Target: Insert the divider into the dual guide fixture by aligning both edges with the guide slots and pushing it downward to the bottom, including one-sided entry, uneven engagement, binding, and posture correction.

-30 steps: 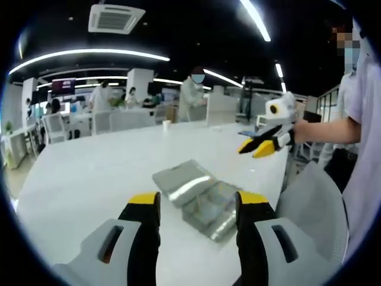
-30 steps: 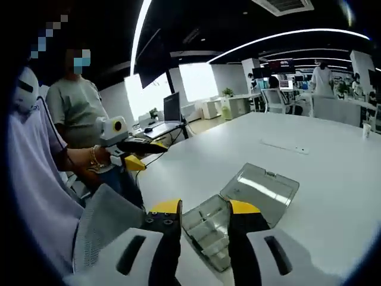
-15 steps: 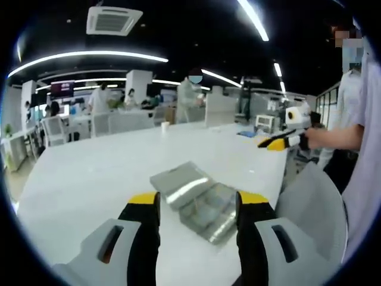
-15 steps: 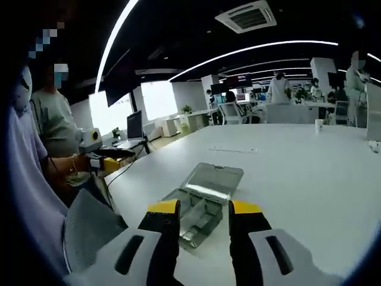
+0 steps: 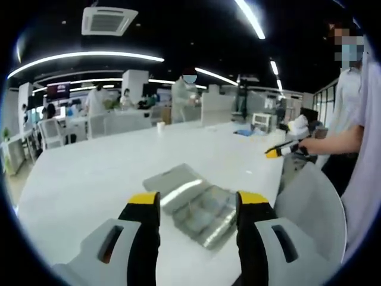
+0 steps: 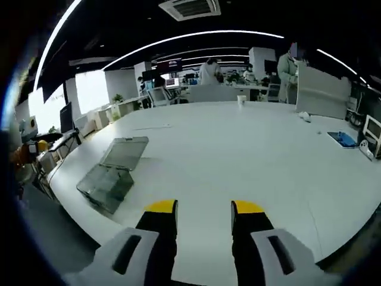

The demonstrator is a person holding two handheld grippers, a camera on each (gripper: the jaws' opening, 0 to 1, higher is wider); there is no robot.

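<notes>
One clear case (image 5: 193, 204), beyond left gripper (image 5: 197, 205)

White table (image 5: 89, 173); on it a clear grey-tinted plastic case (image 5: 193, 199) (lid glares white). Left gripper (image 5: 196, 205): black jaws, yellow tips. Right gripper (image 6: 203, 208) coloured alike.

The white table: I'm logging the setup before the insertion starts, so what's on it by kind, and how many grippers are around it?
Clear plastic compartment box, lid open: 1
White paper cup: 1
Blue flat object near the far edge, too small to identify: 1
Grippers, left gripper and right gripper: 2
Total: 5
</notes>
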